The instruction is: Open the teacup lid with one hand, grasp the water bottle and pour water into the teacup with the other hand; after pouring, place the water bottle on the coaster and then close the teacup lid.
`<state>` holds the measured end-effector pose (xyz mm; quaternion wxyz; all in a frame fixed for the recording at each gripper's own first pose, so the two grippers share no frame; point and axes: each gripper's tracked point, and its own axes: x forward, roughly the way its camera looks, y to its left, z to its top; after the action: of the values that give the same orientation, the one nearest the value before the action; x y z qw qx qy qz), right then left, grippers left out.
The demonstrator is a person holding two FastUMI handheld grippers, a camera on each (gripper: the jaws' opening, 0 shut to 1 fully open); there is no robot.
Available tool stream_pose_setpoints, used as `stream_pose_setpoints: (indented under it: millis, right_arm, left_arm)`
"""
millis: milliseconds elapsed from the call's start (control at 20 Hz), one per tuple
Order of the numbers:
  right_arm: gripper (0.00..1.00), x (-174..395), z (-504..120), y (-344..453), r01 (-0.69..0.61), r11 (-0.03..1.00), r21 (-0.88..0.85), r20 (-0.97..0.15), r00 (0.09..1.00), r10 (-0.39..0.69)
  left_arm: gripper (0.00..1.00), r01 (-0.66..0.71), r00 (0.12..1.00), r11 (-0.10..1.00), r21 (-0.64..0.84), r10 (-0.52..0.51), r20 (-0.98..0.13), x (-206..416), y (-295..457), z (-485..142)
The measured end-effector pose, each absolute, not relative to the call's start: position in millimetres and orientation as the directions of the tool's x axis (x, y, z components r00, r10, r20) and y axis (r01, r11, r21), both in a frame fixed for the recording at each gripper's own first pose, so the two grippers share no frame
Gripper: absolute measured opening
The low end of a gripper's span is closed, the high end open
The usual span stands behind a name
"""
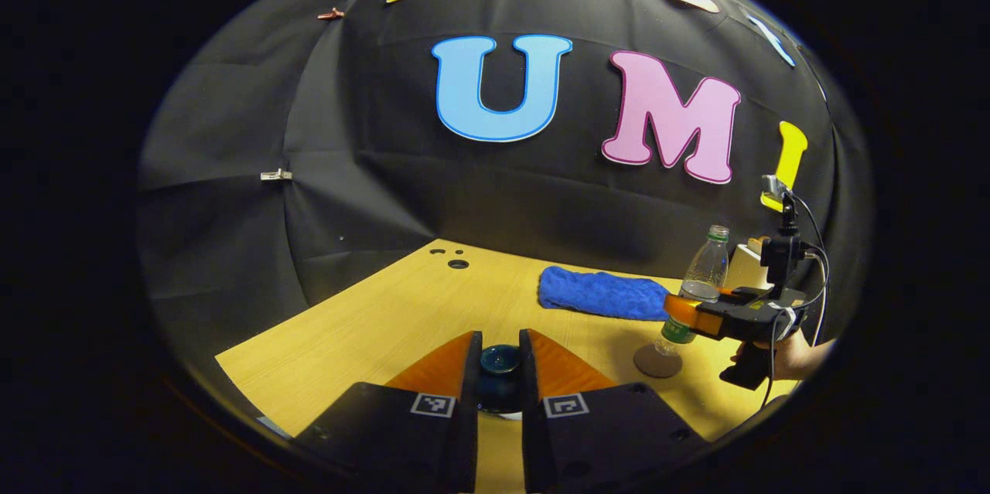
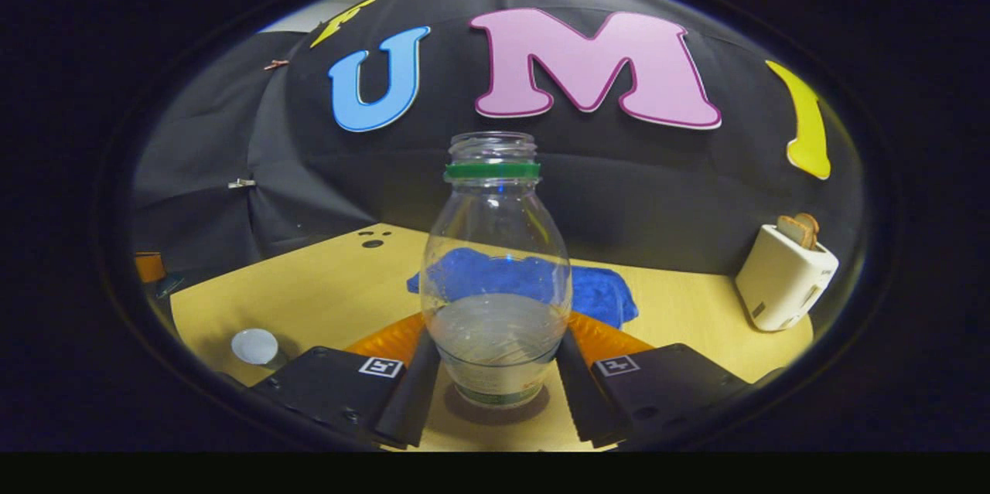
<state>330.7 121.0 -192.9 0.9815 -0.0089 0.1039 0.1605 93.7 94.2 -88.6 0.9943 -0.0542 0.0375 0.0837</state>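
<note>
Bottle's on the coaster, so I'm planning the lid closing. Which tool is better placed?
Left. The left tool already holds the lid between its fingers, while the right tool is occupied gripping the water bottle on the coaster.

bottle (image 2: 495,277) on coaster (image 2: 495,410) — towel (image 2: 595,289) behind

Table top (image 1: 371,324): pale yellow wood grain, a few black round holes at the far left corner; folded towel (image 1: 602,293) bright blue, fuzzy weave, far centre. Water bottle (image 2: 495,277): clear plastic with a green neck ring and a green-and-white label band low down; coaster (image 1: 657,361) under it dull brown; teacup lid (image 1: 500,359) dark teal, glossy; teacup (image 2: 255,345) near left, white inside. Toaster (image 2: 783,277) far right: cream-white, with tan-brown toast slices on top; each gripper body black with a small black-and-white square marker.
</note>
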Motion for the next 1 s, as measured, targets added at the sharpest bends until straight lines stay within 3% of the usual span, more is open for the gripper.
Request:
stream_pose_setpoints:
  millis: [150, 200, 250, 300, 650, 750, 850, 1000]
  right_arm:
    - [0.76, 333, -207, 119, -0.298, 0.955, 0.018, -0.196, 0.935, 0.295]
    - [0.72, 330, -210, 120, -0.295, 0.955, 0.025, -0.197, 0.935, 0.294]
    - [0.76, 329, -215, 120, -0.292, 0.956, 0.029, -0.204, 0.935, 0.291]
    - [0.77, 327, -220, 119, -0.291, 0.956, 0.029, -0.213, 0.933, 0.291]
    - [0.85, 322, -218, 114, -0.283, 0.959, 0.01, -0.209, 0.937, 0.278]
    - [0.97, 319, -216, 111, -0.281, 0.96, 0.002, -0.215, 0.937, 0.275]
    - [0.97, 310, -215, 101, -0.248, 0.969, -0.022, -0.211, 0.948, 0.238]
    - [0.98, 285, -213, 87, -0.227, 0.971, -0.072, -0.195, 0.958, 0.21]
  left_arm:
    - [0.27, -0.171, 0.983, 0.982, -0.084, 0.164, -0.082, 98, 96, -95]
    - [0.27, -0.169, 0.984, 0.982, -0.087, 0.162, -0.08, 98, 95, -97]
    - [0.24, -0.169, 0.983, 0.982, -0.088, 0.162, -0.081, 99, 94, -100]
    - [0.27, -0.169, 0.984, 0.982, -0.089, 0.162, -0.081, 99, 93, -102]
    - [0.27, -0.161, 0.984, 0.981, -0.106, 0.152, -0.09, 97, 88, -110]
    - [0.27, -0.154, 0.986, 0.982, -0.107, 0.145, -0.088, 101, 87, -111]
    - [0.24, -0.141, 0.987, 0.985, -0.097, 0.133, -0.088, 108, 85, -115]
    - [0.27, -0.141, 0.987, 0.99, -0.022, 0.139, -0.081, 120, 84, -124]
